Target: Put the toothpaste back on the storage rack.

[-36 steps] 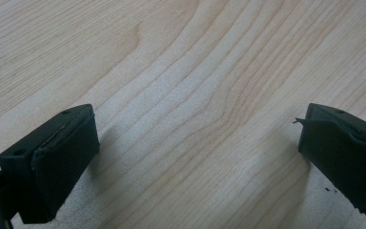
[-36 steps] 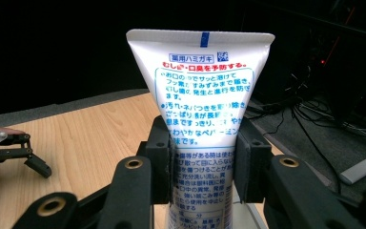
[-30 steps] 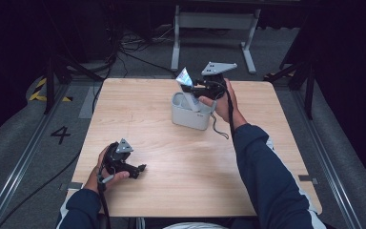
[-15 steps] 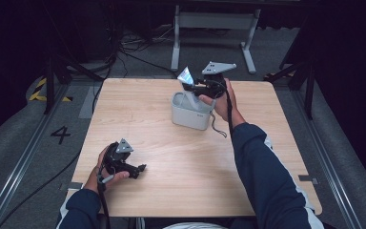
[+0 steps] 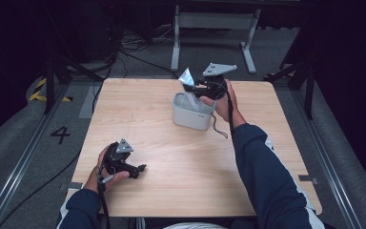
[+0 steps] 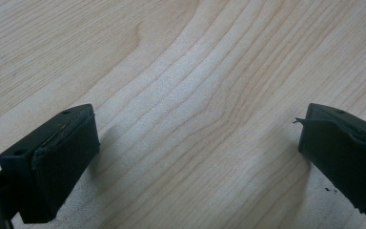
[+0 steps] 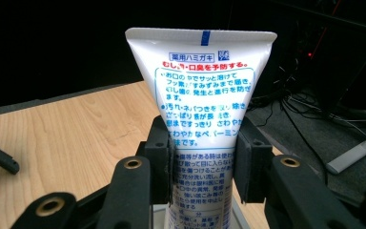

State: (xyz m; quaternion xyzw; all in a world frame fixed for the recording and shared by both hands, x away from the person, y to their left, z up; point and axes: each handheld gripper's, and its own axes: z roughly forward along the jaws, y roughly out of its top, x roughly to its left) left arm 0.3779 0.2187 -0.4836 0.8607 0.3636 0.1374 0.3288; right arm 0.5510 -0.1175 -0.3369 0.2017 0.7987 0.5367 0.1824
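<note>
Floor mark [image 5: 60,134]: "4"; tube [image 7: 205,109]: Japanese print.

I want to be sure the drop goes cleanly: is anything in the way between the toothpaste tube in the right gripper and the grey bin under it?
Nothing visible. The right gripper is shut on the tube, which hangs upright over the open grey bin, its lower end already at the bin's mouth. What lies inside the bin cannot be made out.

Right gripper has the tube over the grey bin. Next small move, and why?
Probably lower it straight down a little before opening. The right gripper is shut on the toothpaste tube, which stands upright with its crimped end up, its lower end just above or inside the grey bin. The left gripper rests open on the table.
</note>
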